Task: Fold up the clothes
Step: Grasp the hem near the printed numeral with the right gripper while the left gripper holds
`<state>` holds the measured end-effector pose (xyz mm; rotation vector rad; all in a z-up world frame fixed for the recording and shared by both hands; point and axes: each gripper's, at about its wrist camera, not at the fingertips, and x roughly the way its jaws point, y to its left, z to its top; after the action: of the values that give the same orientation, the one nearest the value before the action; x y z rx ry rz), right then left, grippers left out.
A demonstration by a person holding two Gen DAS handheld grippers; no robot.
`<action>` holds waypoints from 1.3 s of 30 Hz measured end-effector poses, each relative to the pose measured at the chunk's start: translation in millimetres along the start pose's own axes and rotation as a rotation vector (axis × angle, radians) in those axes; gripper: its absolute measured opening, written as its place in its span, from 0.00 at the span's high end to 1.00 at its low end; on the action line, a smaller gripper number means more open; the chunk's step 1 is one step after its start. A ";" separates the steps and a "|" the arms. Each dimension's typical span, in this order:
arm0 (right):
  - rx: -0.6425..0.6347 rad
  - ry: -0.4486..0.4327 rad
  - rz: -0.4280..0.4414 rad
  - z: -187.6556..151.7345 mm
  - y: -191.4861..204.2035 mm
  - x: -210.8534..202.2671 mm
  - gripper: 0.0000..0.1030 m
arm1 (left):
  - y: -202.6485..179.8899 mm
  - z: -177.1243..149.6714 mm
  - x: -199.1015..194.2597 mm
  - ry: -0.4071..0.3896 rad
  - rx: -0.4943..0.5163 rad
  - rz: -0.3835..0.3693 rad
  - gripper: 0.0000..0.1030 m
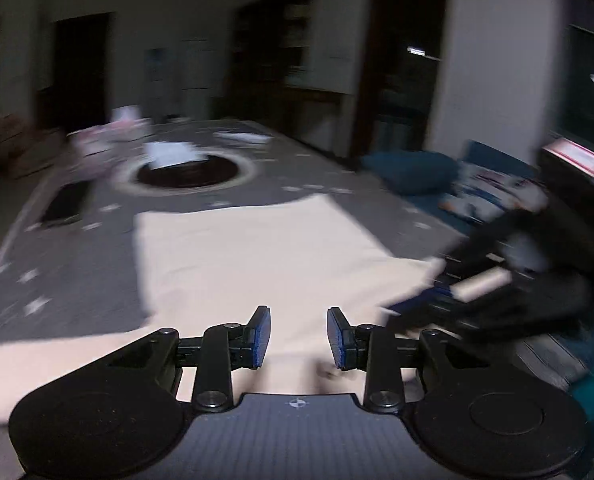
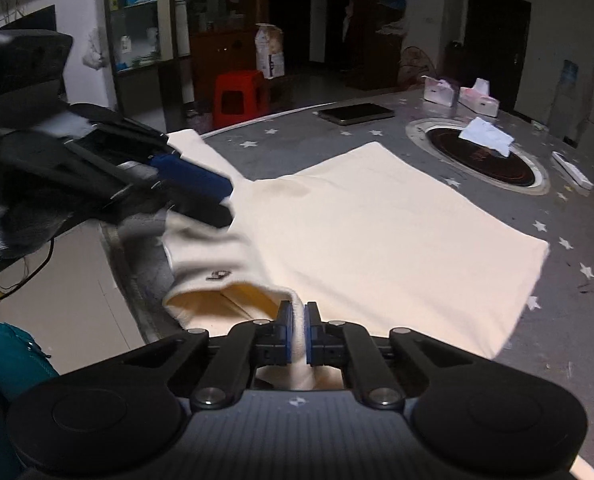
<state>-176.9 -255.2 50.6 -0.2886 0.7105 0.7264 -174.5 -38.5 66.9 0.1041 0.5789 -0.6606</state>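
Pinching cream garment [image 2: 377,220] fold, right gripper [image 2: 298,334] clamped; left gripper [image 1: 298,338] spread, empty.

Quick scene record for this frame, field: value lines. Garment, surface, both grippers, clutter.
garment: cream garment, mostly flat, near edge lifted
surface: grey star-print table with round dark inset
left gripper: open, over the garment, nothing between its pads
right gripper: shut on a fold of the garment's near edge
clutter: dark tablet, tissue packs, white paper on the inset
image quality: left wrist view motion-blurred
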 end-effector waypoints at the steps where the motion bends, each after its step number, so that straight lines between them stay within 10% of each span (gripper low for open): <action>1: 0.007 -0.001 -0.002 -0.5 -1.9 -0.6 0.95 | -6.7 -0.7 0.5 0.006 0.031 -0.025 0.67; 21: 0.057 -0.032 -0.006 0.5 -12.6 3.3 0.95 | -78.8 -23.7 36.2 0.084 0.474 -0.026 0.78; 32: 0.065 -0.043 -0.001 -1.6 -15.0 2.9 0.95 | -69.0 -28.6 48.8 0.150 0.462 -0.040 0.75; 39: 0.067 -0.049 0.004 -2.6 -14.5 1.2 0.94 | -62.9 -28.6 44.7 0.157 0.404 -0.048 0.94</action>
<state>-167.5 -266.3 47.9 -0.2075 0.6875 0.7098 -197.6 -105.2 24.4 0.5248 0.5930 -0.8145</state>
